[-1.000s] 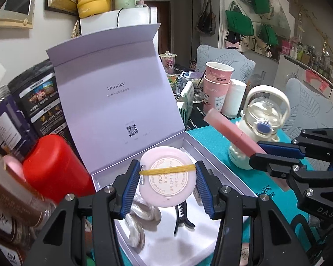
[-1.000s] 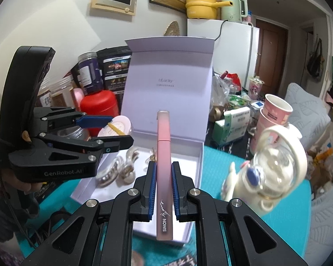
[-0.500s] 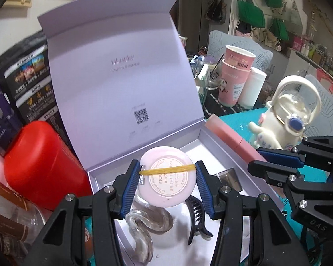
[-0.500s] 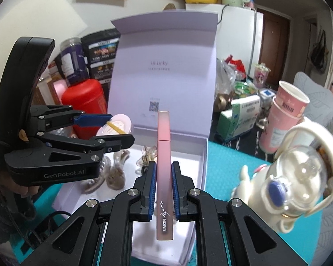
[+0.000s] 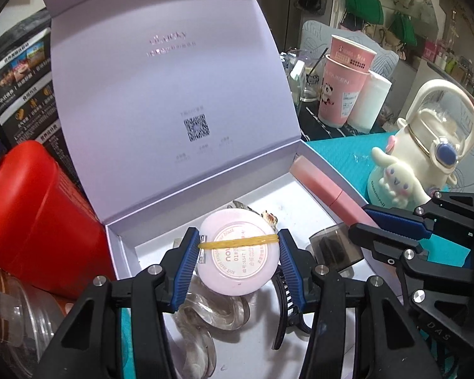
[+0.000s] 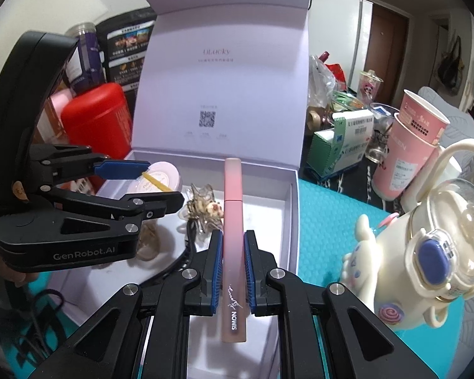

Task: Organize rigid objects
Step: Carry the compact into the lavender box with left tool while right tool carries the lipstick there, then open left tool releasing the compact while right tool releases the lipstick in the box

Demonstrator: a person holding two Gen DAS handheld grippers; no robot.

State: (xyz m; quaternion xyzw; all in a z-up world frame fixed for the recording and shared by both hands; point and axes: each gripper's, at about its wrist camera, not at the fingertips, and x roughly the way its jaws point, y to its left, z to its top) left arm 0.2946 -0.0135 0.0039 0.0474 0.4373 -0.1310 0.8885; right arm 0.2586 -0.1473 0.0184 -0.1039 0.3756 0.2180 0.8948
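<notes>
Fingers of your left gripper [image 5: 238, 257] squeeze a round pink compact [image 5: 238, 252] with a yellow rubber band [image 5: 237, 241] across it, just above the open white box [image 6: 295, 208]. Hair clips [image 5: 211, 311] lie in the box under it. To the right, your right gripper [image 6: 233, 260] is clamped tight on a long pink tube [image 6: 233, 221], held over the box.

My two fisheye views are evenly lit by soft indoor light; straight lines bow hard towards dark vignetted corners; the open box lid [image 5: 170, 88] shows faint sheen, no harsh glare; background clutter is slightly soft.
</notes>
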